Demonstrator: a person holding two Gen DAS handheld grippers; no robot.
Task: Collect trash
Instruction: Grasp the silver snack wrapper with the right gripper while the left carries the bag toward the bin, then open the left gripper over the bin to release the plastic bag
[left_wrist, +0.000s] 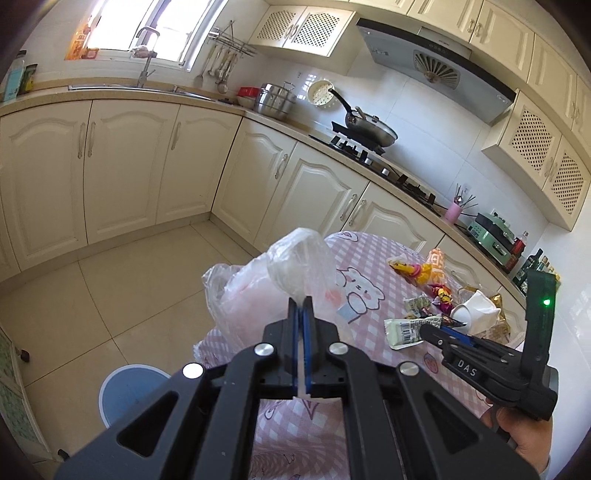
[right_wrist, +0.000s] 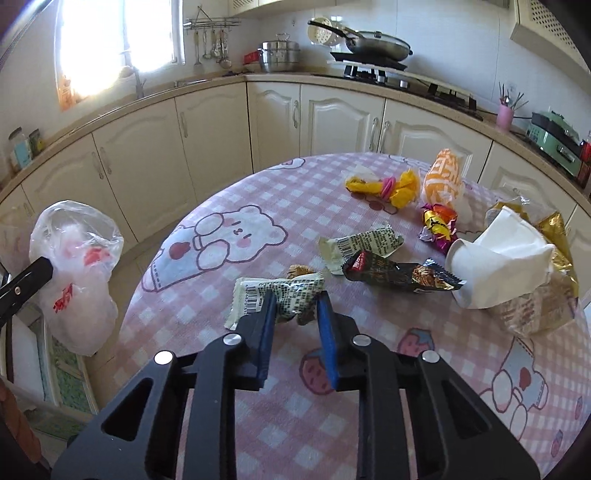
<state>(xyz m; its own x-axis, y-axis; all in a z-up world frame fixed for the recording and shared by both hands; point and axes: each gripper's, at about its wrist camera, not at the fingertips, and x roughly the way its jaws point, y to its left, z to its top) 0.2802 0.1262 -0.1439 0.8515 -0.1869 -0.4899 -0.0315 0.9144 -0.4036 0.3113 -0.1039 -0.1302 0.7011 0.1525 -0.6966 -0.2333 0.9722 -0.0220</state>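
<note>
The left gripper (left_wrist: 303, 303) is clenched on the thin edge of a clear plastic bag (left_wrist: 258, 284), held off the table's (right_wrist: 295, 192) 9 o'clock edge. The right gripper (right_wrist: 295, 301) has its jaws released around a pale wrapper (right_wrist: 277, 295), with 1 black wrapper (right_wrist: 399, 275) at its 2 o'clock and a crushed paper cup (right_wrist: 498, 258) beyond.

Both wrist views toward shared table (left_wrist: 369, 254)

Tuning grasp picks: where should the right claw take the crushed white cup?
Grip the cup's flattened upper end, coming from above with the jaws across the thin fold. It lies on its side, round rim toward the black wrapper, too wide there, and gold foil crowds its far side.
</note>
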